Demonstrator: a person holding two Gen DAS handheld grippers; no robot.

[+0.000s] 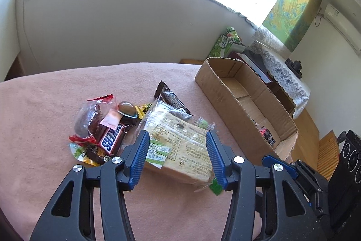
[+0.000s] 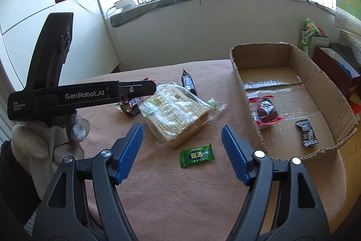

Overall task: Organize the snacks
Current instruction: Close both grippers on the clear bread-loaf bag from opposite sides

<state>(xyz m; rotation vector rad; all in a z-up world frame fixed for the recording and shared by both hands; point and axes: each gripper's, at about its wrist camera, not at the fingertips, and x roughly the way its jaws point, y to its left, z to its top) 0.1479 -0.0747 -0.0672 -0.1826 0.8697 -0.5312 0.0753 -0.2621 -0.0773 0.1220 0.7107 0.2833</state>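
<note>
Snacks: a loose pile on the pink tablecloth (image 1: pixel 45 105) — a Snickers bar (image 1: pixel 111 139), red-wrapped sweets and a bagged bread slice (image 1: pixel 180 139).
Green candy (image 2: pixel 195 155): lies alone, just in front of the bread.
Cardboard box (image 2: pixel 327 87): right of the pile, holding a red-edged packet (image 2: pixel 266 111) and a dark candy (image 2: pixel 306 132).
Left gripper (image 1: pixel 178 153): fingers apart — hovering over the bread, not pressing it.
Right gripper (image 2: pixel 182 150): fingers wide apart, nothing gripped.
</note>
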